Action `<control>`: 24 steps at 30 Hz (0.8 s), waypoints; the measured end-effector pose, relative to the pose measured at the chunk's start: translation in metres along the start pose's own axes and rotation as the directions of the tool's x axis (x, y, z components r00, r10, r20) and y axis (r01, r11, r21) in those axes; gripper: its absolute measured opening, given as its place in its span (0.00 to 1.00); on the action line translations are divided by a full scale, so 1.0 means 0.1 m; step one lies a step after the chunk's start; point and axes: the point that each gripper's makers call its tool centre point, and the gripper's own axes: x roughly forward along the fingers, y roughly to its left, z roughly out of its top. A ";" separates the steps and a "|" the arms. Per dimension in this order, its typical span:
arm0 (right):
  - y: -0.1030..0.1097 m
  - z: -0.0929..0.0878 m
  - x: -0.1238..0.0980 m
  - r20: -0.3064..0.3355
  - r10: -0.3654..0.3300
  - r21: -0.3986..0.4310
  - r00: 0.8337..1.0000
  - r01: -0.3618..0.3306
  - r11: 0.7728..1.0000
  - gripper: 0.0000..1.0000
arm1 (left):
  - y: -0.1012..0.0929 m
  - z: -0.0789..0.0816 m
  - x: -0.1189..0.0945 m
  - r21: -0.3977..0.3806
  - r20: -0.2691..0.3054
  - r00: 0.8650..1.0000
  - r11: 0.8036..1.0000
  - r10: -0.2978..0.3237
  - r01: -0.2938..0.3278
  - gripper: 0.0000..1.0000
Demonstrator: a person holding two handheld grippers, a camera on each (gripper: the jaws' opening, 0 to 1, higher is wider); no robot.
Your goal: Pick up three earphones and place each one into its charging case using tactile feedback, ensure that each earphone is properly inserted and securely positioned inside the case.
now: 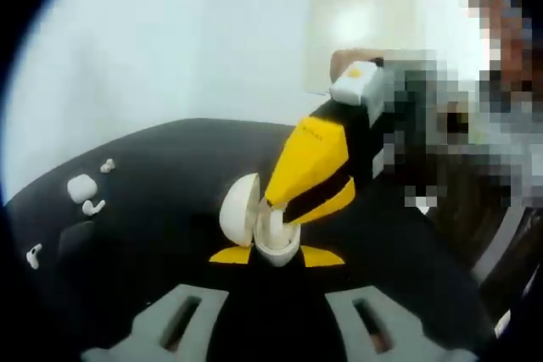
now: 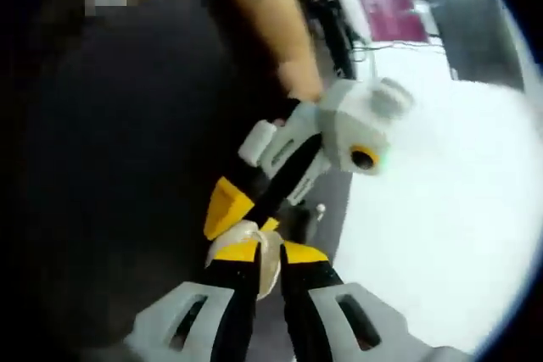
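A glossy white egg-shaped charging case (image 1: 270, 225), lid hinged open, is being clamped low at frame centre by the left gripper (image 1: 277, 255). An earphone (image 1: 275, 225) is being pressed into it by the right gripper (image 1: 284, 206), jaws pinched. 2 loose earphones (image 1: 93, 207) and another closed case (image 1: 81, 186) are lying at left on the matte black mat (image 1: 170, 175).

Access above the open charging case (image 1: 259, 225) is obstructed by the right gripper (image 1: 284, 209). The black mat (image 1: 153, 252) is passable between it and the loose earphones (image 1: 93, 207) at far left.
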 end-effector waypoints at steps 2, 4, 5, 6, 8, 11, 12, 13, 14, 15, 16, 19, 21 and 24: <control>-0.12 -0.02 -0.04 0.084 -0.025 0.150 0.996 0.012 0.989 0.11 | 0.00 0.00 0.00 0.001 0.000 1.000 1.000 0.000 0.000 0.16; -0.28 -0.13 -0.07 0.106 -0.085 0.246 0.991 0.056 0.968 0.11 | 0.01 0.00 0.00 0.002 0.000 1.000 1.000 0.000 0.000 0.16; -0.40 -0.22 -0.08 0.115 -0.135 0.307 0.984 0.094 0.947 0.11 | 0.01 0.00 0.00 0.003 0.000 1.000 1.000 0.000 0.000 0.16; -0.47 -0.30 -0.07 0.128 -0.160 0.385 0.979 0.100 0.918 0.11 | 0.01 0.00 0.00 0.003 0.000 1.000 1.000 0.000 0.000 0.16; -0.47 -0.38 -0.04 0.208 -0.145 0.559 0.967 0.004 0.829 0.11 | 0.01 0.00 0.00 0.005 0.000 1.000 1.000 0.001 -0.001 0.16; -0.40 -0.26 -0.03 0.382 -0.113 0.662 0.917 -0.187 0.726 0.13 | 0.01 0.00 -0.01 0.012 0.001 1.000 1.000 0.003 -0.003 0.16; -0.36 -0.22 -0.03 0.417 -0.096 0.673 0.904 -0.236 0.701 0.15 | 0.01 0.00 -0.01 0.013 0.001 1.000 1.000 0.003 -0.003 0.16; -0.36 -0.20 -0.02 0.431 -0.095 0.660 0.897 -0.242 0.712 0.15 | 0.01 0.00 -0.01 0.014 0.001 1.000 1.000 0.003 -0.003 0.16; -0.36 -0.19 0.00 0.427 -0.098 0.651 0.899 -0.231 0.723 0.15 | 0.01 0.00 -0.01 0.015 0.001 1.000 1.000 0.004 -0.004 0.16; -0.35 -0.16 0.01 0.429 -0.095 0.642 0.898 -0.230 0.731 0.15 | 0.01 0.00 -0.01 0.016 0.001 1.000 1.000 0.004 -0.004 0.16; -0.34 -0.14 0.02 0.428 -0.082 0.607 0.900 -0.219 0.764 0.16 | 0.01 0.00 -0.01 0.017 0.001 1.000 1.000 0.004 -0.004 0.16; -0.21 -0.06 0.07 0.421 -0.035 0.534 0.907 -0.216 0.817 0.18 | 0.00 0.00 -0.01 0.019 0.001 1.000 1.000 0.005 -0.005 0.16; -0.12 -0.09 0.14 0.387 0.007 0.516 0.922 -0.222 0.827 0.18 | 0.01 0.00 -0.01 0.019 0.001 1.000 1.000 0.005 -0.005 0.16; -0.12 -0.08 0.13 0.401 -0.003 0.510 0.916 -0.221 0.831 0.19 | 0.01 0.00 0.00 0.021 -0.001 1.000 1.000 0.007 -0.007 0.16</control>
